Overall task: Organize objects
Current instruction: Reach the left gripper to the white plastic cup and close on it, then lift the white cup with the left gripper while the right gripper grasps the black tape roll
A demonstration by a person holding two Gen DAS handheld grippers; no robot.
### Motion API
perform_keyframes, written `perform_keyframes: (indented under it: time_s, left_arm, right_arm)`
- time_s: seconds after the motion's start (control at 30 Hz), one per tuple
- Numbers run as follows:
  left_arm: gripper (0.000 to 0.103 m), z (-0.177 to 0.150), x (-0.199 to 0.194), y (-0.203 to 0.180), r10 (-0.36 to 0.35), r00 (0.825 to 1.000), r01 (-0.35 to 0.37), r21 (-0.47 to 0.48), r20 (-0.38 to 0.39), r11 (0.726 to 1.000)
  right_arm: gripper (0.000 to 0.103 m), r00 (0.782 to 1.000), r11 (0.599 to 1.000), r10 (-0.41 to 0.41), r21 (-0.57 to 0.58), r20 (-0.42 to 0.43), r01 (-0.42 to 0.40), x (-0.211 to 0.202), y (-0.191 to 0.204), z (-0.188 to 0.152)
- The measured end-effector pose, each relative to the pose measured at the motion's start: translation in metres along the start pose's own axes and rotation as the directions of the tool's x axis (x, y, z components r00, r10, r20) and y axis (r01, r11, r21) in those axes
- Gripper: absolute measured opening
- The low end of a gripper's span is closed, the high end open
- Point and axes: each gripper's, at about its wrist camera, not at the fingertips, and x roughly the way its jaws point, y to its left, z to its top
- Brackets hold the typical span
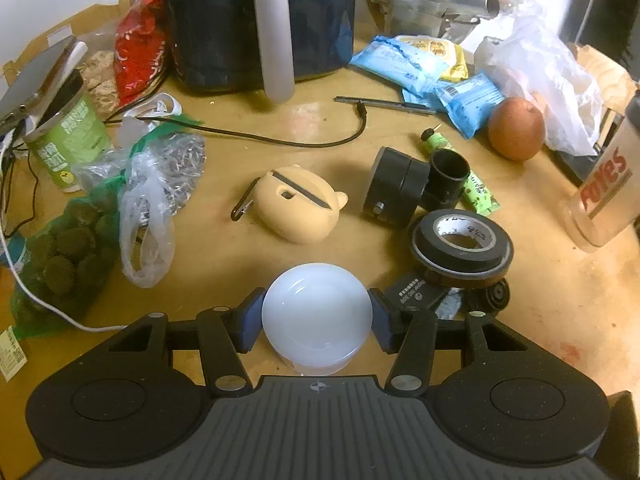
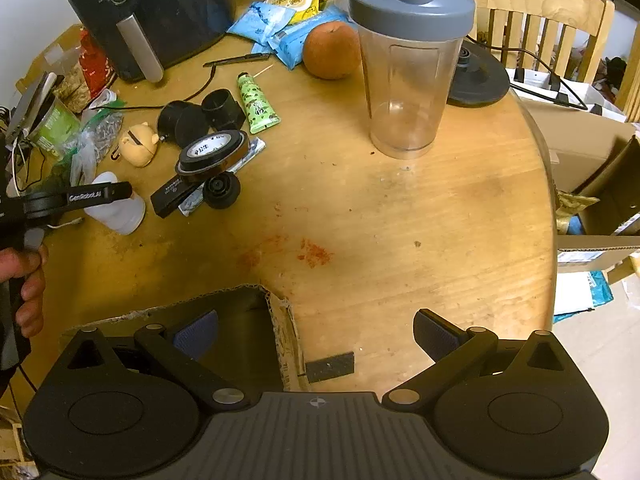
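Here the left gripper [image 1: 317,316] has its blue-padded fingers [image 1: 251,320] pinching a white domed bulb-like lamp [image 1: 316,312] from both sides, the lamp standing on the wooden bench [image 2: 400,220] toward its near edge, just in front of a tan pig-shaped case [image 1: 298,204] and beside a roll of black tape [image 1: 462,242]. The right gripper [image 2: 316,338] hangs with its fingers spread wide and nothing between them, over the near edge of the bench, one finger above an open cardboard box [image 2: 280,320] and a clear shaker bottle [image 2: 408,64] standing well beyond.
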Motion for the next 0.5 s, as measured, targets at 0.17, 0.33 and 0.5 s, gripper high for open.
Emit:
perform_keyframes:
  time_s: [0.17, 0.33, 0.5]
  left_arm:
    - [0.053, -0.004, -0.018, 0.000, -0.018, 1.000, 0.018, -0.012, 0.019, 1.000]
    - [0.053, -0.010, -0.039, -0.003, -0.043, 0.998, 0.044, -0.008, 0.038, 0.999]
    - [0.053, -0.016, -0.059, -0.005, -0.062, 0.996, 0.064, -0.021, 0.058, 0.998]
  right_arm:
    - [0.103, 1.000, 1.000, 0.013, -0.013, 0.024, -0.013, -0.004, -0.001, 0.002]
    - [0.103, 0.999, 0.999, 0.016, -0.038, 0.041, -0.015, -0.005, -0.001, 0.008]
    - [0.103, 0.998, 0.996, 0.028, -0.085, 0.061, -0.022, -0.004, 0.002, 0.015]
